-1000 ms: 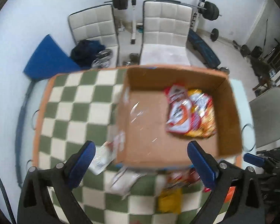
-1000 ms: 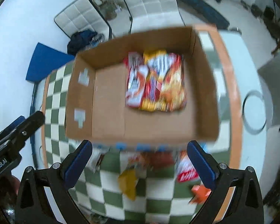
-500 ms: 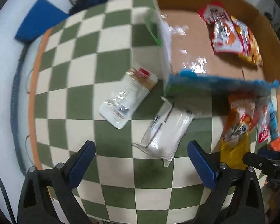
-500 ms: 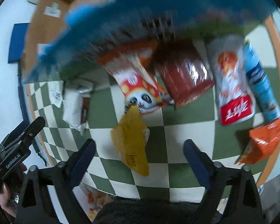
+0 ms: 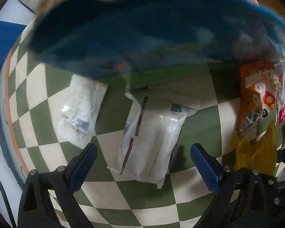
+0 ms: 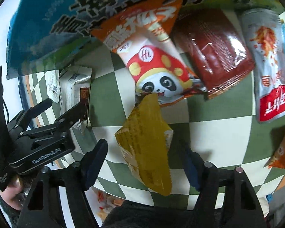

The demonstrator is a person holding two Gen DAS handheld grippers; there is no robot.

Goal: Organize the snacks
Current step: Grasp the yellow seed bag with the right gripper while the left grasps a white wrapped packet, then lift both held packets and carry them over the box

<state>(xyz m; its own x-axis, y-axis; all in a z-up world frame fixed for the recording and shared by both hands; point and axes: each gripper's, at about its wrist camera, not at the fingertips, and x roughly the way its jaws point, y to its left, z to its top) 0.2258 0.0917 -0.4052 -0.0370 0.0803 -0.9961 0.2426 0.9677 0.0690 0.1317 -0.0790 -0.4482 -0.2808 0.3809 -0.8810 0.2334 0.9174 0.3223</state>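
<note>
Left gripper: fingers spread, straddling the white packet. Right gripper: fingers spread around the yellow packet on the checkered surface.

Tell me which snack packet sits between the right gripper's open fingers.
The plain yellow packet, lying between the right gripper fingers. The panda packet, dark red packet and white-and-red packet all lie farther ahead, near the box.
</note>
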